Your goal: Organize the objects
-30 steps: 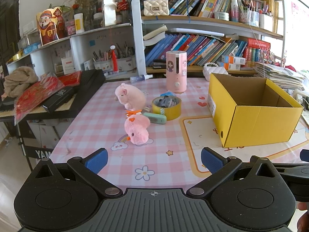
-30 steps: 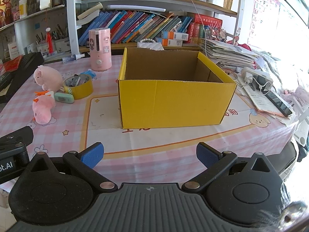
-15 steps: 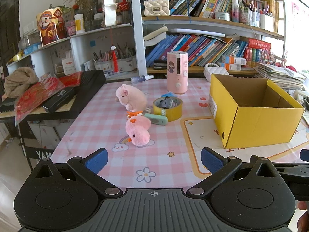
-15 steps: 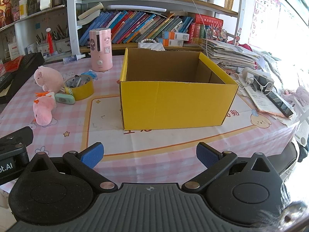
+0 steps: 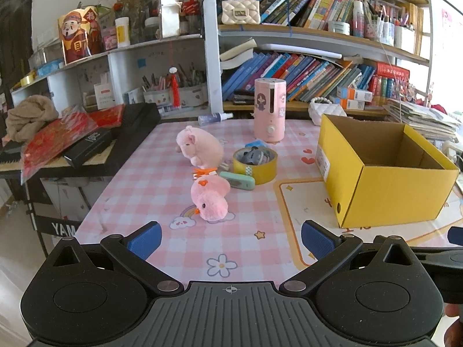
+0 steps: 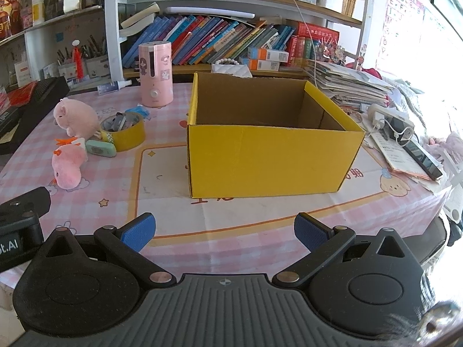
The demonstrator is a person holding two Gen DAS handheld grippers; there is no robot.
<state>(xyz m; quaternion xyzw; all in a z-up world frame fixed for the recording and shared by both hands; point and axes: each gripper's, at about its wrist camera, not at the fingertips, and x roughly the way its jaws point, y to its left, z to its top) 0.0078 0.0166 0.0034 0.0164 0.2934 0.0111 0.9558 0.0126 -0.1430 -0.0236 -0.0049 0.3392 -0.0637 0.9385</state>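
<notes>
Left gripper [image 5: 230, 241]: blue-padded fingers [image 5: 144, 240] spread wide with nothing between them, held above the near edge of the pink checked tablecloth [image 5: 162, 190]. Right gripper [image 6: 222, 232]: fingers [image 6: 311, 232] likewise parted and empty, facing the front wall of the yellow cardboard box [image 6: 272, 156], which stands open-topped on the cloth; no contents are visible inside it from either view.

Ahead of the left gripper lies a pink plush chick [image 5: 211, 199] with an orange beak, resting on its side. Just behind it is a mint-green oblong case [image 5: 238, 180], and beyond that a larger pink plush pig [image 5: 201, 149]. To the right of the pig sits a yellow tape roll [image 5: 256, 165] with small grey items in its centre. A pink cylindrical appliance [image 5: 269, 109] stands upright at the far side of the table, with a small spray bottle [image 5: 214, 119] lying to its left.

In the right wrist view this group occupies the left portion of the table, well apart from the box. To the right of the box lie stacked papers [image 6: 354, 82] and a white power strip [image 6: 387, 117]. Bookshelves [image 6: 225, 43] fill the background.
</notes>
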